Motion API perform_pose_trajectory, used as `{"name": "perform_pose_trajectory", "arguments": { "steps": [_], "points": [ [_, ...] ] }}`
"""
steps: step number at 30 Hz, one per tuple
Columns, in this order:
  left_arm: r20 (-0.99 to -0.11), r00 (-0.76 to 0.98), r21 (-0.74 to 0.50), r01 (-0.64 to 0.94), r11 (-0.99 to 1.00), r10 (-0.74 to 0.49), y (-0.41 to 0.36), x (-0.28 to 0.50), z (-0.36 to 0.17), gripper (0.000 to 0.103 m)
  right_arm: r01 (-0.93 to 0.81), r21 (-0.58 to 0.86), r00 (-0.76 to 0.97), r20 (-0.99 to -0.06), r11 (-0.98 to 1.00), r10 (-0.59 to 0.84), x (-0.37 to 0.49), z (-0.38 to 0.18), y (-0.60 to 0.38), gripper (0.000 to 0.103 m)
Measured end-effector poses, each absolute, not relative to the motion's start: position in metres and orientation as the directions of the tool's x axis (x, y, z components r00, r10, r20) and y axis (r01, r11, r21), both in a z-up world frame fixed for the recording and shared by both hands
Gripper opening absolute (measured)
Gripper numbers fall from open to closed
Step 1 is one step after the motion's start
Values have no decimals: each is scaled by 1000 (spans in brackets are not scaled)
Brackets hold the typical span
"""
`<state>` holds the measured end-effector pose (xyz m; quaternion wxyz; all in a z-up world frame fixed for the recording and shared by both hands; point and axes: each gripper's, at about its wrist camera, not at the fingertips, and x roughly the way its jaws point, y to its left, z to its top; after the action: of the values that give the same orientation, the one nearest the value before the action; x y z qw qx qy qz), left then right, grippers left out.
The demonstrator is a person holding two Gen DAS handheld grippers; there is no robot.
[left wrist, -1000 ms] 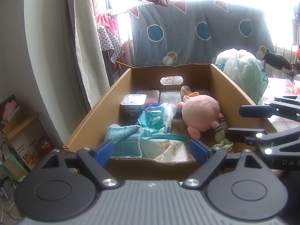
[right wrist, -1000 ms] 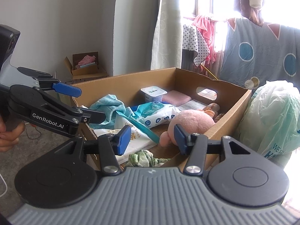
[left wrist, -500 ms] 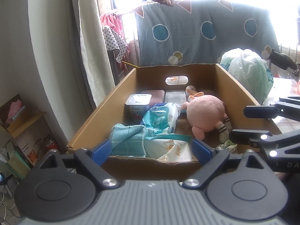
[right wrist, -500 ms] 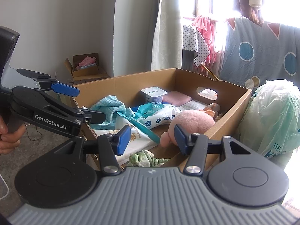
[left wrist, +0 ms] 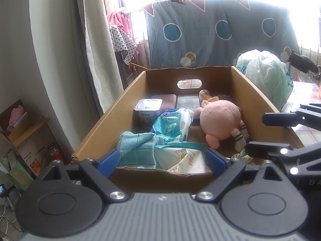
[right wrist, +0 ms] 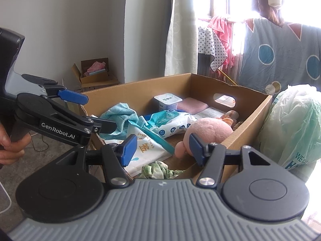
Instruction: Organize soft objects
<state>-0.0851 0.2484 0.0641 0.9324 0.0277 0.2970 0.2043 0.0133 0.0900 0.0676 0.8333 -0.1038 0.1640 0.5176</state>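
Still pre-grasp: both grippers, left [left wrist: 160, 158] & right [right wrist: 160, 148], open w/ nothing between; right's jaws just widened. Plush [right wrist: 208, 132] lies in box [right wrist: 140, 92], 12 o'clock of right gripper. Next: reach in, close on it.

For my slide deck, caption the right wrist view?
Open right gripper hovers before a cardboard box holding a pink plush, teal cloth and wipes packs.
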Motion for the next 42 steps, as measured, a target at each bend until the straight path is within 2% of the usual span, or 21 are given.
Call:
{"name": "perform_pose_trajectory", "arguments": {
  "steps": [8, 13, 17, 42],
  "points": [
    [-535, 743, 174, -370, 913, 403, 248, -86, 63, 93, -898, -24, 414, -382, 439, 826, 10, 67, 90, 61],
    [-530, 737, 182, -384, 905, 419, 249, -85, 63, 98, -899, -21, 412, -382, 437, 827, 10, 67, 90, 62],
    [-530, 738, 183, -381, 906, 417, 249, -85, 64, 98, -899, -21, 413, -377, 438, 829, 9, 68, 88, 67],
    [-525, 738, 187, -387, 903, 424, 248, -85, 63, 98, -901, -7, 405, -373, 434, 835, 11, 68, 87, 68]
  ]
}}
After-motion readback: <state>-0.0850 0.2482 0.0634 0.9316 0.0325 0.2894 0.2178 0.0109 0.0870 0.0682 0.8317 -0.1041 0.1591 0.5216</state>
